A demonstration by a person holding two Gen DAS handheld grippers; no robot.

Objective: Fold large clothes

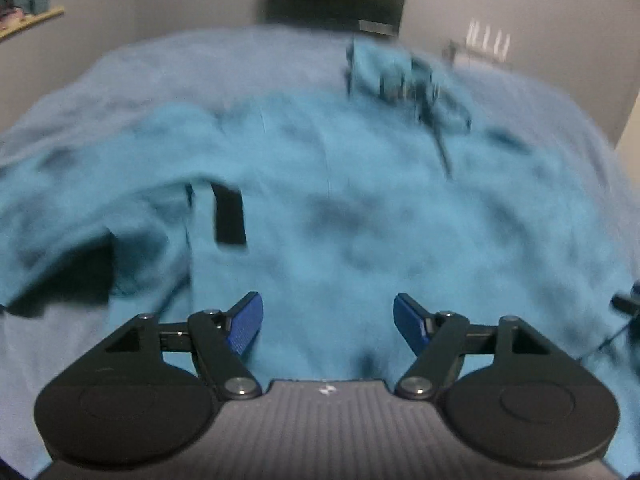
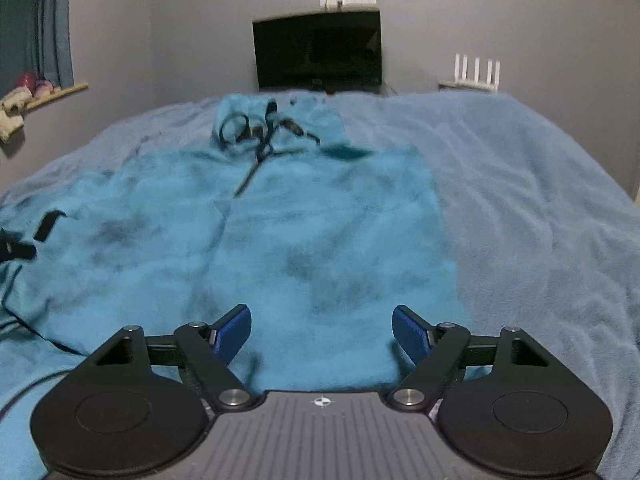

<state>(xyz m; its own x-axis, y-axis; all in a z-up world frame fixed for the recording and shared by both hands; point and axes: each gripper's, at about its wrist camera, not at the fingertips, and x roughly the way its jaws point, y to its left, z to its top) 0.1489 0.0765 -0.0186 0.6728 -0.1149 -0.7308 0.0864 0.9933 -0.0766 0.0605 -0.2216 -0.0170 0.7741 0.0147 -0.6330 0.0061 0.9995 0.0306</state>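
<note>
Fingers (image 1: 262,328) of both grippers spread, empty, above teal garment (image 2: 320,232) on blue blanket (image 2: 540,200).

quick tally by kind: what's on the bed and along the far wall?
Teal garment: 1
Blue blanket: 1
Black monitor: 1
White router: 1
Total: 4

Bare blanket (image 2: 540,208) right of garment (image 2: 320,240); monitor (image 2: 318,56) blocks far edge.
</note>
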